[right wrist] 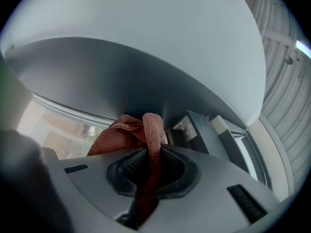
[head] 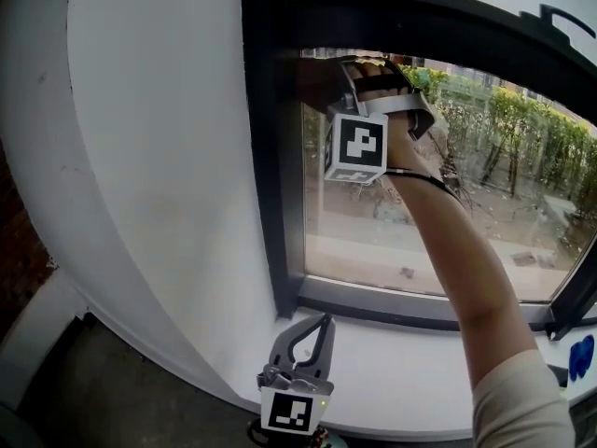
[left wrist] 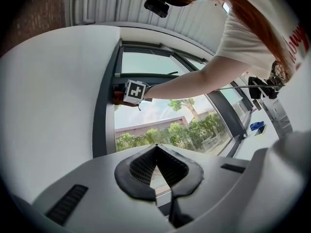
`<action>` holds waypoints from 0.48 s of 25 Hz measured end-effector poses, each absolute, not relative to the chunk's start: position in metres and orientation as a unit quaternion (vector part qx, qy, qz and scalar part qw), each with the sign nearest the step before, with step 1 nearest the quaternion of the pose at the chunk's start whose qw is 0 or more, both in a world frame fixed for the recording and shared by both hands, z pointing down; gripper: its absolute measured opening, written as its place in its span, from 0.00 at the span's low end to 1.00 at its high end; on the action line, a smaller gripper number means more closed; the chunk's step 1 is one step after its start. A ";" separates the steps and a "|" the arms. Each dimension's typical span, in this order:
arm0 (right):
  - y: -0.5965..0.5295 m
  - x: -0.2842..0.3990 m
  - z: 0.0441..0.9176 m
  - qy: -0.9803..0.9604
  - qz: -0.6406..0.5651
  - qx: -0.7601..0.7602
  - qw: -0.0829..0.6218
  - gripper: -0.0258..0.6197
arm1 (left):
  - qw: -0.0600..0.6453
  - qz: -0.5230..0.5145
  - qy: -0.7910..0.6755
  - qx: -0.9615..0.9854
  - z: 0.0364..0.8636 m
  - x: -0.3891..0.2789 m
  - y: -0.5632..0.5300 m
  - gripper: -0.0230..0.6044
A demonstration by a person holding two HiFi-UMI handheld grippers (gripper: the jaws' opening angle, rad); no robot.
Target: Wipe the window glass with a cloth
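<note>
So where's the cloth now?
In the right gripper view, the cloth is pinched in the right claw, at the top left of the glass, by the dark frame.

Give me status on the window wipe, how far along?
Done: cloth clamped in the right gripper. In hand: it holds the cloth at the upper left corner of the glass. Left: probably most of the pane below; wiped areas can't be told apart. The left gripper is shut and empty by the sill.

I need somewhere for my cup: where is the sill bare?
The white sill is bare between the left gripper and the blue thing at its right end. Crowded: top left of the glass, where the right gripper holds the cloth.
</note>
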State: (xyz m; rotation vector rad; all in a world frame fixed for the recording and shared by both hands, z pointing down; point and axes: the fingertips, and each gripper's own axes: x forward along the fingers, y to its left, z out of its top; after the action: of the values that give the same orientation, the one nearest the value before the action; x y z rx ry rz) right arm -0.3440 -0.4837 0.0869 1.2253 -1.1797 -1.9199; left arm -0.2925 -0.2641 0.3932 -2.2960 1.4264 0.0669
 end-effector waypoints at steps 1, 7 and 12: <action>-0.485 -0.345 0.099 -0.436 -0.723 0.447 0.295 0.10 | 0.218 0.023 0.513 -0.830 0.393 -0.290 -0.264 0.07; -0.478 -0.363 0.160 -0.445 -0.742 0.399 0.303 0.10 | 0.212 0.029 0.499 -0.840 0.395 -0.271 -0.259 0.07; -0.480 -0.362 0.202 -0.454 -0.748 0.372 0.310 0.10 | 0.219 0.014 0.493 -0.842 0.399 -0.267 -0.256 0.07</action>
State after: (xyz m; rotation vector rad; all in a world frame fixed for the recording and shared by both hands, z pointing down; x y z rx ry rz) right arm -0.3619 -0.4798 0.2021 0.9820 -1.2002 -1.9754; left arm -0.2674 -0.2565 0.3989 -2.3301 1.3651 0.0399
